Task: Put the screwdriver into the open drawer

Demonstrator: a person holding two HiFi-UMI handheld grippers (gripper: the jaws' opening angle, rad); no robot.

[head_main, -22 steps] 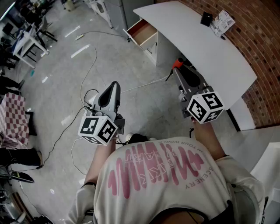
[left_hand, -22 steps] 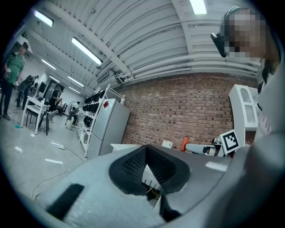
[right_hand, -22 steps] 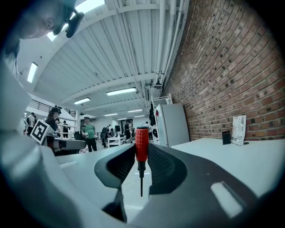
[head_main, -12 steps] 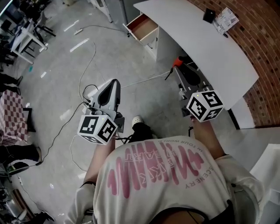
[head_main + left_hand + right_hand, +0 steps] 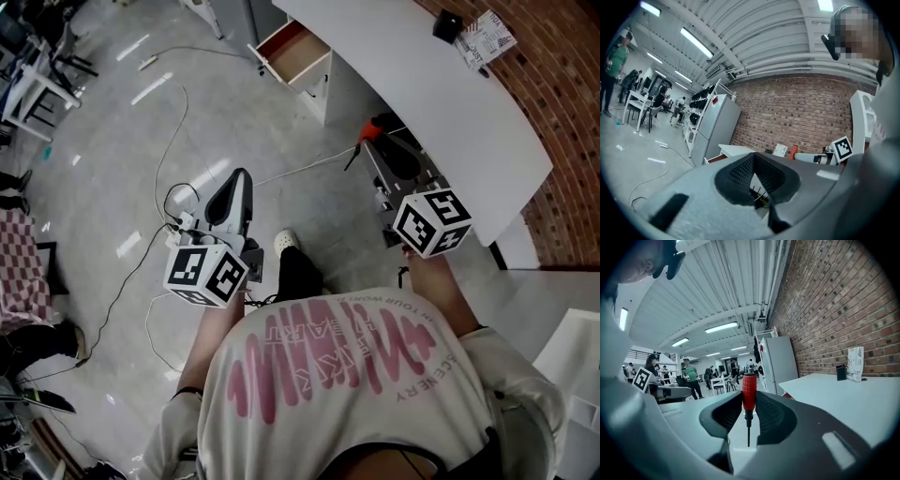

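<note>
The screwdriver (image 5: 748, 398) is up in the air, well apart from the drawer (image 5: 292, 52). The left gripper (image 5: 753, 157) has its jaws together, with nothing in them. The open drawer sticks out under the white surface (image 5: 422, 84). The right gripper (image 5: 748, 405) is clamped on the screwdriver's red handle.

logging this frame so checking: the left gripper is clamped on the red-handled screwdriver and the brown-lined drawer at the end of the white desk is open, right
Wrong gripper. The right gripper is clamped on the red-handled screwdriver, as the right gripper view shows; the left gripper is shut on nothing. The brown-lined drawer at the end of the white desk is open.
</note>
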